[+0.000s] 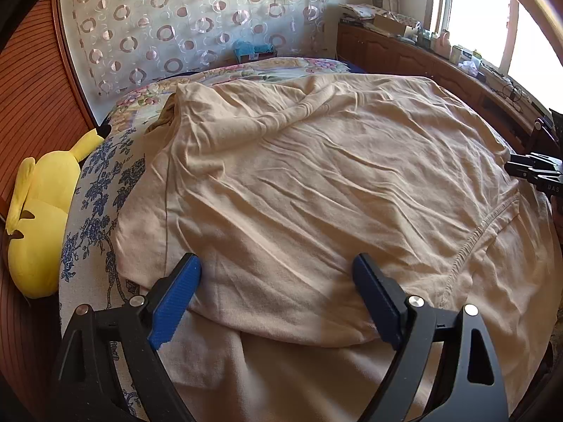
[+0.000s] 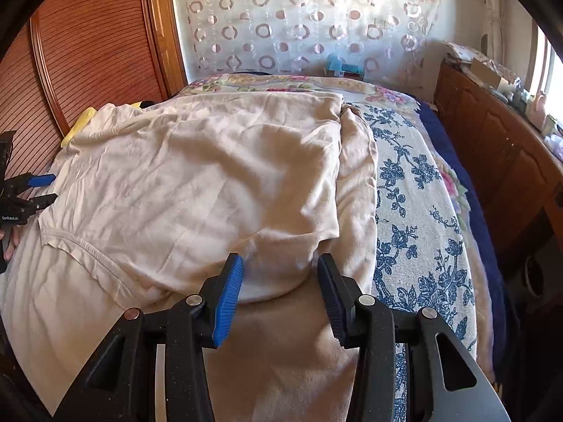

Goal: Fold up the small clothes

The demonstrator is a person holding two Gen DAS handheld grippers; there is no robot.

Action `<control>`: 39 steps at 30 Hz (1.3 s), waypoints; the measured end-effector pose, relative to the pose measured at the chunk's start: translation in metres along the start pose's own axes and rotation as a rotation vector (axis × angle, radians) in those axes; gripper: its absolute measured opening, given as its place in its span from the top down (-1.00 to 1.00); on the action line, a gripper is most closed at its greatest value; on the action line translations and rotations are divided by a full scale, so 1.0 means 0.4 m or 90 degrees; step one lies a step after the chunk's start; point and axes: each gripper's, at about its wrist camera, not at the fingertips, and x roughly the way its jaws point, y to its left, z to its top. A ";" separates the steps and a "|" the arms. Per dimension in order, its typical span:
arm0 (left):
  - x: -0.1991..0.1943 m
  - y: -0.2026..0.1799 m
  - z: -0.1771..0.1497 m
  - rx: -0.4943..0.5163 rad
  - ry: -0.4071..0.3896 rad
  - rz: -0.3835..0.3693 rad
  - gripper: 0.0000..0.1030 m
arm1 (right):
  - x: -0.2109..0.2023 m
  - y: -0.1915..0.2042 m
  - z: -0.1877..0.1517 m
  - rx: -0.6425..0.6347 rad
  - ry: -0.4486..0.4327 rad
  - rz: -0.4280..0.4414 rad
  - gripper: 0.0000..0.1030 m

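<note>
A cream T-shirt lies wrinkled on the bed, partly folded over itself; its stitched neckline shows at the right. It also shows in the right wrist view, with the neckline at the left. My left gripper is open, its blue pads either side of the shirt's near folded edge, holding nothing. My right gripper is open over the shirt's near edge, empty. The right gripper shows at the right edge of the left wrist view; the left gripper shows at the left edge of the right wrist view.
The bed has a blue floral cover. A yellow plush toy lies at the bed's left side against a wooden panel. A wooden cabinet with clutter runs under the window. A patterned curtain hangs behind.
</note>
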 end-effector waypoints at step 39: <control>-0.040 0.157 -0.002 -0.073 0.011 0.086 0.14 | -0.006 0.011 0.000 -0.029 0.004 -0.013 0.00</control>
